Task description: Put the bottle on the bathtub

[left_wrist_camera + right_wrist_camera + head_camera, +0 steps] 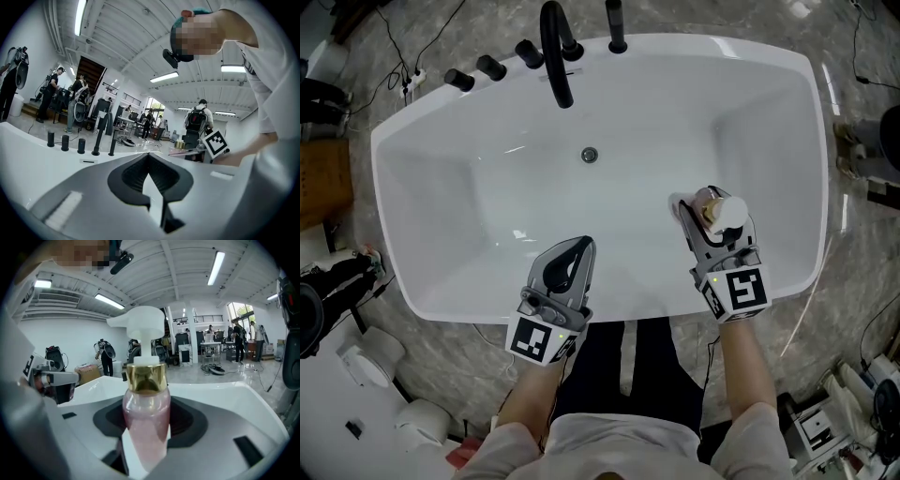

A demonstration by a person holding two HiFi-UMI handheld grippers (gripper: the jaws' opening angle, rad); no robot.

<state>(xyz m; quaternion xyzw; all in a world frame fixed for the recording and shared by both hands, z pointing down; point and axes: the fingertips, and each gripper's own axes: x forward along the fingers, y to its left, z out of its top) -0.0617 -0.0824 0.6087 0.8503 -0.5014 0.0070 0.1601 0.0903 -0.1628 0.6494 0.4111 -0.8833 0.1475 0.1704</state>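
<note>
Right gripper view has the clear pump bottle [146, 413] of pink liquid, gold-collared and white-headed, standing upright between the dark fingers [192, 420] of the right gripper [710, 216], which pinch its body from both sides; from the head view it hangs over the basin of the glossy white oval bathtub [811, 141], near the right-hand wall and not yet on any ledge. The left gripper [578, 248] hovers empty above the near rim, its fingers [133, 173] pressed together at the tips. To finish well, I judge the bottle should go to a broad, flat part of the rim (the curved inner wall would likely let it slide), base down and level, and be freed only once it stands. A curved black faucet [555, 52] and a round metal drain [590, 155] mark the tub; it sits on a mottled grey stone floor [441, 356] strewn with cables [394, 42], in a white-beamed workshop with strip lights [164, 76] and people [201, 117] beyond.
</note>
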